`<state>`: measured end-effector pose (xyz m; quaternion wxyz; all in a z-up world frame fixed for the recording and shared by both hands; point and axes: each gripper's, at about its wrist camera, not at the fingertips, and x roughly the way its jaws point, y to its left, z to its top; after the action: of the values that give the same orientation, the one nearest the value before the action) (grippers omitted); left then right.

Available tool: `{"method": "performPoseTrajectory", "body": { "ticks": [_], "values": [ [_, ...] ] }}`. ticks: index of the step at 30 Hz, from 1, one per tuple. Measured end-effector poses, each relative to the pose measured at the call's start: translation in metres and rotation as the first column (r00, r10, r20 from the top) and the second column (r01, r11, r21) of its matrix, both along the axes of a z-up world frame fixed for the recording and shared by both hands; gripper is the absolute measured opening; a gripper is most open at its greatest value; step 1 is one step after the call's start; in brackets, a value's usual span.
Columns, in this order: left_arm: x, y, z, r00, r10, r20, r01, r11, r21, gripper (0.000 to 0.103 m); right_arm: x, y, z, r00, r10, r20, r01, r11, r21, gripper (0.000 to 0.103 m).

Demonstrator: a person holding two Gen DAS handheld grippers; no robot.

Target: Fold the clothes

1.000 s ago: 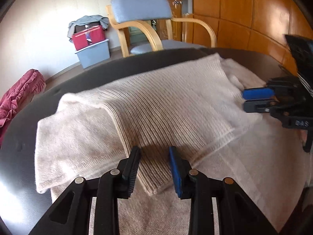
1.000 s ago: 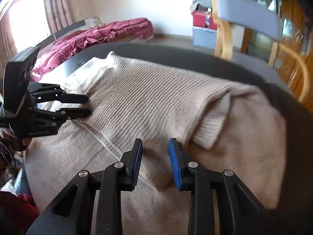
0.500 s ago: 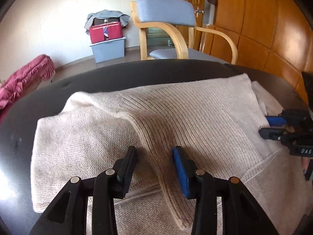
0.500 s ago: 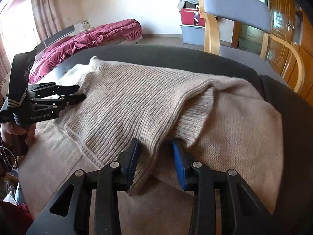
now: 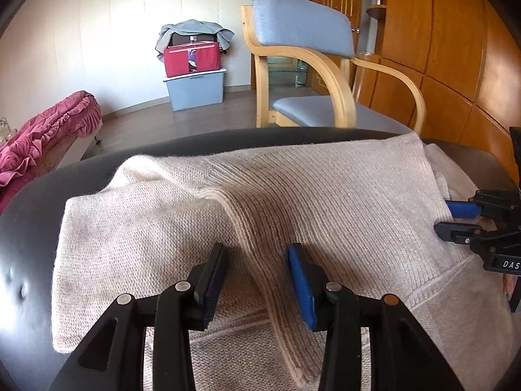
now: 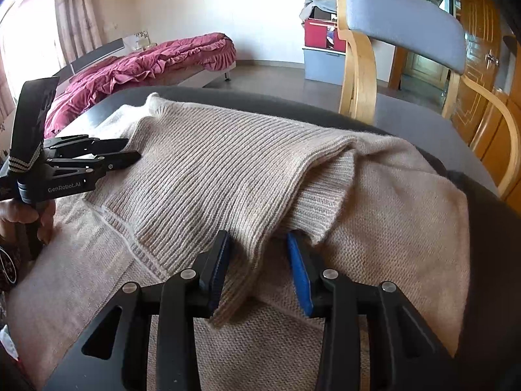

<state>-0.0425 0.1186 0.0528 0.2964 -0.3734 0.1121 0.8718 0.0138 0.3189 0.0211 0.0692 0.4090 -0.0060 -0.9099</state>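
Left wrist view has the beige knit sweater [image 5: 325,202] spread over most of the dark round table [image 5: 29,228], ribbed part doubled over the plainer knit, one edge reaching close to the far rim by the chair [image 5: 302,65]. So it already looks partly folded, though how many folds remain is hard to call.

The left gripper [image 5: 257,277] sits low over the near part, fingers parted with a raised ribbed ridge running between them. Nothing is pinched. Same deal in the right wrist view: the right gripper [image 6: 257,267] stands open, straddling the edge of the folded ribbed flap, with a ribbed cuff-like end [image 6: 322,208] poking out just beyond it. Probably both are lined up on that fold edge so it can be lifted evenly from two spots, which matters with a floppy knit like this.

Farther out, a grey storage bin [image 5: 195,89] stands on the floor by the wall with a red box [image 5: 192,58] on top and a grey garment [image 5: 195,31] draped over that. What's inside isn't visible. A bed with a crimson cover [image 6: 146,62] is off to the side.
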Motion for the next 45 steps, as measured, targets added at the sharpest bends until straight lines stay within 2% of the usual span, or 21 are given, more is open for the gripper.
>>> {"method": "performPoseTrajectory", "body": {
  "ticks": [6,8,12,14,17,21,31,34,38,44,45],
  "values": [
    [-0.023,0.001,0.006,1.0,-0.009,0.019,0.009,1.0,0.006,0.041,-0.026,0.015,0.002,1.0,-0.003,0.004,0.003,0.999,-0.051,0.04],
    [-0.013,-0.002,0.015,1.0,0.007,-0.027,-0.008,1.0,-0.027,0.041,-0.021,0.019,0.009,1.0,-0.02,-0.003,0.02,0.998,-0.065,0.04],
    [0.01,-0.004,0.021,0.999,-0.015,-0.035,0.015,1.0,0.003,0.04,0.01,0.016,0.035,0.991,-0.039,-0.128,0.032,0.998,-0.052,0.04],
    [0.015,-0.002,0.017,0.999,-0.03,-0.042,0.029,0.999,-0.029,0.041,0.016,0.003,0.039,0.989,-0.008,-0.146,0.003,0.999,-0.039,0.04],
    [0.022,0.001,0.011,0.997,-0.05,-0.052,0.046,0.996,-0.08,0.041,0.013,-0.021,0.029,0.992,0.068,-0.105,-0.064,0.997,0.045,0.04],
    [0.031,0.004,0.003,0.995,-0.078,-0.065,0.068,0.987,-0.148,0.041,0.01,-0.034,0.008,0.996,0.093,-0.004,-0.091,0.984,0.153,0.04],
    [0.039,-0.066,0.002,0.996,0.012,0.086,-0.01,1.0,-0.027,0.043,0.018,-0.031,0.013,0.997,0.08,0.0,-0.079,0.986,0.15,0.041],
    [0.042,-0.088,0.001,0.99,0.04,0.137,-0.042,0.999,0.008,0.043,0.042,-0.027,0.016,0.998,0.055,0.002,-0.055,0.994,0.095,0.047],
    [0.054,-0.125,0.003,0.984,0.076,0.161,-0.085,0.995,0.049,0.04,0.077,-0.017,0.014,1.0,0.016,0.025,-0.017,0.999,0.028,0.048],
    [0.092,-0.161,0.004,0.994,0.059,0.089,-0.056,0.998,-0.031,0.04,0.137,-0.004,0.008,0.998,-0.048,0.042,0.047,0.998,0.033,0.048],
    [0.098,-0.167,0.003,0.995,0.056,0.082,-0.053,0.998,-0.037,0.04,0.147,0.0,0.008,0.997,-0.058,0.041,0.057,0.998,0.024,0.051]
  ]
}}
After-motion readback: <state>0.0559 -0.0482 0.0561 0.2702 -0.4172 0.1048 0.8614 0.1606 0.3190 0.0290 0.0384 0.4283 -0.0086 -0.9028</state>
